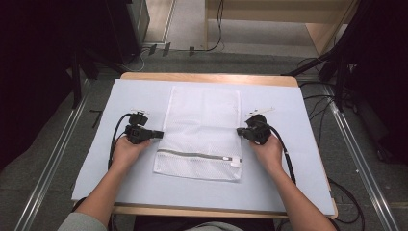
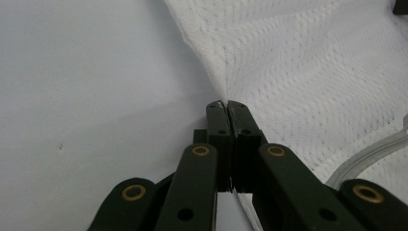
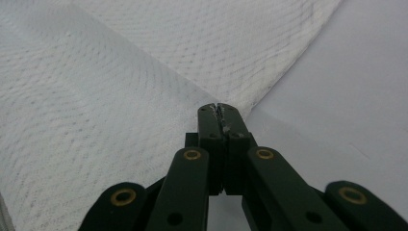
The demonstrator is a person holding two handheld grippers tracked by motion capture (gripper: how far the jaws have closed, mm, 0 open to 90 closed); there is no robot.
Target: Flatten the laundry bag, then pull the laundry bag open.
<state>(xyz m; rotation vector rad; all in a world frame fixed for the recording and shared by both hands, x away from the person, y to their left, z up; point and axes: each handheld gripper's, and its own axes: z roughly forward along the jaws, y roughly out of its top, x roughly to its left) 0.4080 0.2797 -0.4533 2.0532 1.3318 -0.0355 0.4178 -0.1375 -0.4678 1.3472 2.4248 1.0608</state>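
While the mesh bag (image 1: 202, 130) lies flat, my left gripper (image 1: 158, 134) and right gripper (image 1: 239, 131) pinch its left and right edges.

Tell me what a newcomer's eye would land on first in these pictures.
First the white mesh laundry bag, lying flat in the middle of the pale blue mat, its grey zipper running across the near end. Next, the left gripper and the right gripper, each at a long side edge of the bag, jaws shut. Both gripper views show the mesh edge puckered at the jaw tips.
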